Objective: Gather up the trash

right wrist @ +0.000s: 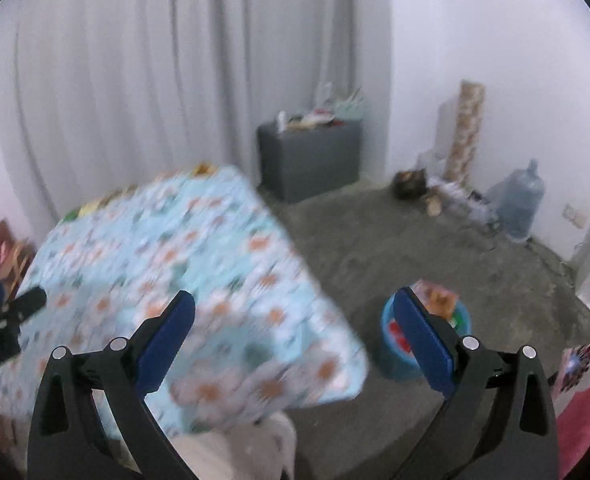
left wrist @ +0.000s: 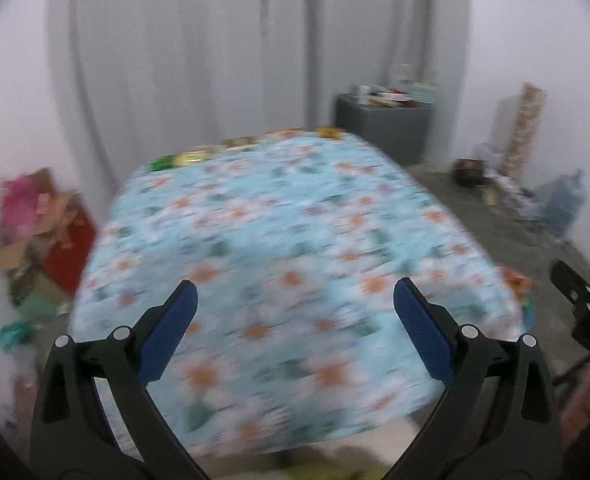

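**Both grippers held open above the flowered table**

The left gripper [left wrist: 295, 304] is held with its jaws spread wide and nothing between them, above the table [left wrist: 295, 240] covered in a blue flowered cloth. The right gripper [right wrist: 295, 312] is likewise spread and empty, over the table's right edge. Small wrappers [left wrist: 183, 159], blurred, are seen along the table's far edge. A blue bucket [right wrist: 395, 360] with colourful wrappers in it is seen on the floor, just beside the table's near right corner.
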`<state>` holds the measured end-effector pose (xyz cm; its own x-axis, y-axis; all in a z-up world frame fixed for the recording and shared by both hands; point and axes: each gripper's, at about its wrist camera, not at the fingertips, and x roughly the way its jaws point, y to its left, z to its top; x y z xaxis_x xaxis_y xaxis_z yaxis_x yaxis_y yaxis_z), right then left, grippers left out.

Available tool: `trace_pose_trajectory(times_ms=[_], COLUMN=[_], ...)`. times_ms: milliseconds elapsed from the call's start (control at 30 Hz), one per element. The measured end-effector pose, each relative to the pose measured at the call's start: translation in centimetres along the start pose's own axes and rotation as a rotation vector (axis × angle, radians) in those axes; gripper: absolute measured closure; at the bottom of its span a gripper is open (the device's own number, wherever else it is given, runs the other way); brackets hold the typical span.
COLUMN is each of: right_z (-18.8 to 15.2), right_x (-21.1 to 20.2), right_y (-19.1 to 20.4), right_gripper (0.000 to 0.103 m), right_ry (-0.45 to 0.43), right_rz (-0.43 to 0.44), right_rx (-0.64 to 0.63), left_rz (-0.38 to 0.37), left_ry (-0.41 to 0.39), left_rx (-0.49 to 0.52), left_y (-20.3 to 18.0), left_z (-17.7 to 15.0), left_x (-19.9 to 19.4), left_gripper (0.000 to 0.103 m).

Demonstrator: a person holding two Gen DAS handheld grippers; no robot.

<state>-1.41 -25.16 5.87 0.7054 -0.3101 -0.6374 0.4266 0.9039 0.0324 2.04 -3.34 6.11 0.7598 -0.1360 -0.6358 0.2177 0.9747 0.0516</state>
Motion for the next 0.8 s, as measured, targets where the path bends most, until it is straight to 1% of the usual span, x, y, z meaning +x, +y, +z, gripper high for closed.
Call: trace_pose_trajectory(times_ms=[67,100,167,200,300,333,467,633,800], right_z=[-2.0,-2.8,-4.1,-4.3,-5.3,-5.5,-6.0,-6.1,-6.3], right_x=[0.5,0.7,1.1,1.3,0.9,0.9,1.0,0.9,1.1], right_y=[1.4,1.9,3.1,3.2,3.6,3.5,2.9,1.9,1.0], right_gripper=[0.006,0.006,0.006,0.006,0.006,0.006,0.006,0.006,0.006], right_ry=[0.038,0.054,0.099,0.110,0.137,0.142,0.158,0.169,0.181], right_rz=[-0.009,-0.015,-0.041,-0.045,-0.047,-0.050,-0.090,-0.106,-0.124], right_rx=[-0.041,-0.065,-0.124,-0.136,-0.155,-0.157,-0.170,-0.149,-0.132], left_rz=[0.057,0.067,0.064,0.050,0.045,0.050,0.049,0.045,0.046], left_ry=[0.021,0.059,0.109,0.142,0.212,0.222,0.211,0.206,0.210], left_rx=[-0.011,-0.031,-0.066,-0.085,-0.071,-0.066,-0.057,-0.021,-0.013], left_y=[0.8,1.3,1.7,1.7,1.4,1.4,1.0,0.0,-0.3], left_z=[-1.5,-2.3,-3.3,-3.9,-4.9,-5.0,-5.1,-5.0,-4.8], left_x=[-0.2,0.1,0.5,0.7,1.6,1.7,1.6,1.6,1.6], left_gripper=[0.009,0.009,0.009,0.009,0.009,0.009,0.009,0.009,0.009])
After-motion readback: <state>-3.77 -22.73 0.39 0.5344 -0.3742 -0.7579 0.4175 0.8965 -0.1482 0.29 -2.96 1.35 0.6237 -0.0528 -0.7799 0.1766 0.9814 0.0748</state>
